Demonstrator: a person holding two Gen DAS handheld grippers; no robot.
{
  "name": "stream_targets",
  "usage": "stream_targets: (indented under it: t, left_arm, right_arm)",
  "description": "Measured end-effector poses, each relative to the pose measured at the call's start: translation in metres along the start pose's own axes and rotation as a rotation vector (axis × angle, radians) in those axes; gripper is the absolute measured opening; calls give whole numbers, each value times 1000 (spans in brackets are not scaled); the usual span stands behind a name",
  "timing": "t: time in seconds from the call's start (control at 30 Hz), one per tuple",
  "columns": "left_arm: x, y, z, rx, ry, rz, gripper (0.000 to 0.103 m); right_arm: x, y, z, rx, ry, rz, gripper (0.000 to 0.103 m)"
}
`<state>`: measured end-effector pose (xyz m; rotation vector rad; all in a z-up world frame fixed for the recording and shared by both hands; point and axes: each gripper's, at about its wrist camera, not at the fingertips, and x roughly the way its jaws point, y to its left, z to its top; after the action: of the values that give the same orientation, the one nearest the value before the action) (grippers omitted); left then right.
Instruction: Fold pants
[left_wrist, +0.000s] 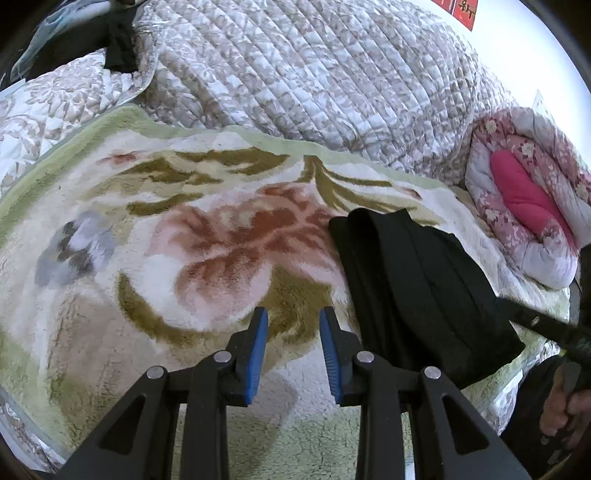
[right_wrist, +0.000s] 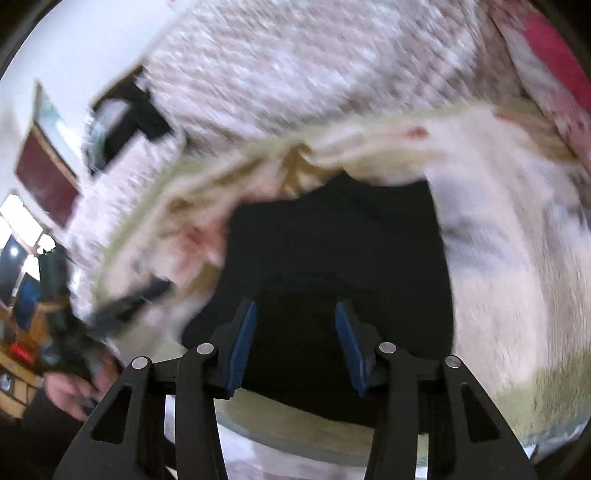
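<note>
A: What's nearest in the left wrist view?

B: The left gripper (left_wrist: 293, 325), its blue-padded fingers (left_wrist: 258, 332) spread a little with nothing between them, over a plush floral blanket (left_wrist: 207, 236) on the bed.

A: And the pants?

B: The black pants (left_wrist: 417, 288) lie folded into a compact bundle on that blanket, just to the right of the left gripper and apart from it. A dark finger of the other tool reaches over the bundle's right edge, and the person's hand (left_wrist: 561, 413) shows at the lower right.

A: The right wrist view?

B: Blurred. The right gripper (right_wrist: 295, 317) hangs above the pants (right_wrist: 332, 258), its fingers (right_wrist: 245, 332) parted and empty; I cannot tell whether they touch the cloth.

A: Farther back?

B: A grey quilted bedspread (left_wrist: 314, 70) past the blanket, and a rolled pink floral quilt (left_wrist: 532, 199) at the right.
</note>
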<state>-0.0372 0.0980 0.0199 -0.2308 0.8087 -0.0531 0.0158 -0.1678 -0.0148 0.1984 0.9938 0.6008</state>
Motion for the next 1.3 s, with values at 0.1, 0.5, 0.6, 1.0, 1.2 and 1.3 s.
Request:
stream_targets:
  t: [0.1, 0.5, 0.6, 1.0, 1.2, 1.3]
  left_arm:
    - [2, -6, 4, 7, 13, -13, 31]
    - [33, -81, 68, 126, -19, -145, 31]
    - [64, -86, 74, 135, 17, -129, 31]
    - [96, -73, 60, 131, 65, -125, 34]
    - [55, -68, 56, 142, 36, -130, 34]
    - [27, -72, 41, 160, 14, -139, 34]
  right_arm:
    - [-8, 6, 9, -26, -11, 108, 43]
    - [16, -31, 92, -111, -69, -41, 21]
    - [39, -45, 97, -107, -23, -71, 20]
    - [29, -76, 92, 25, -58, -69, 2]
    - [-13, -41, 51, -50, -64, -74, 2]
    - [-24, -26, 25, -74, -56, -95, 2]
